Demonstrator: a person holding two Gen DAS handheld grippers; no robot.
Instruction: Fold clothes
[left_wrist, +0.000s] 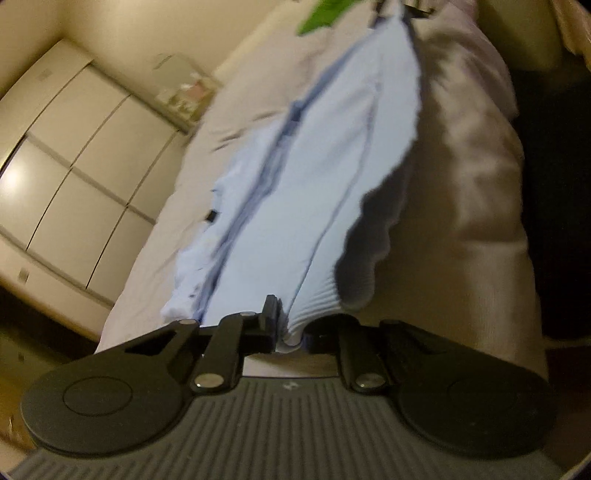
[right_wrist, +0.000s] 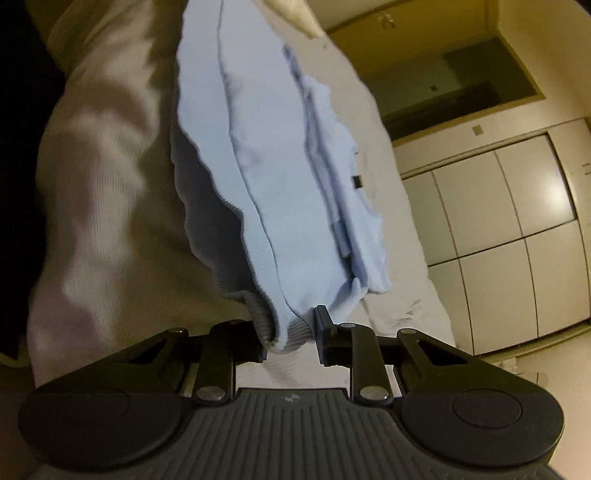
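Note:
A light blue garment (left_wrist: 306, 173) with a ribbed hem and a darker blue zip strip lies stretched along a white bed (left_wrist: 461, 177). My left gripper (left_wrist: 290, 328) is shut on one corner of its ribbed hem, the cloth pinched between the black fingers. In the right wrist view the same light blue garment (right_wrist: 273, 166) runs away from me, and my right gripper (right_wrist: 290, 338) is shut on the other hem corner, with bunched ribbed cloth between its pads. The hem's edge is lifted off the bed and casts a shadow. At the far end a green object (left_wrist: 321, 14) shows.
White cupboard doors (left_wrist: 74, 166) stand beside the bed, also seen as cupboard doors (right_wrist: 498, 229) in the right wrist view. A small cluttered shelf (left_wrist: 184, 92) sits against the wall. A dark area (left_wrist: 554, 184) borders the bed's other side.

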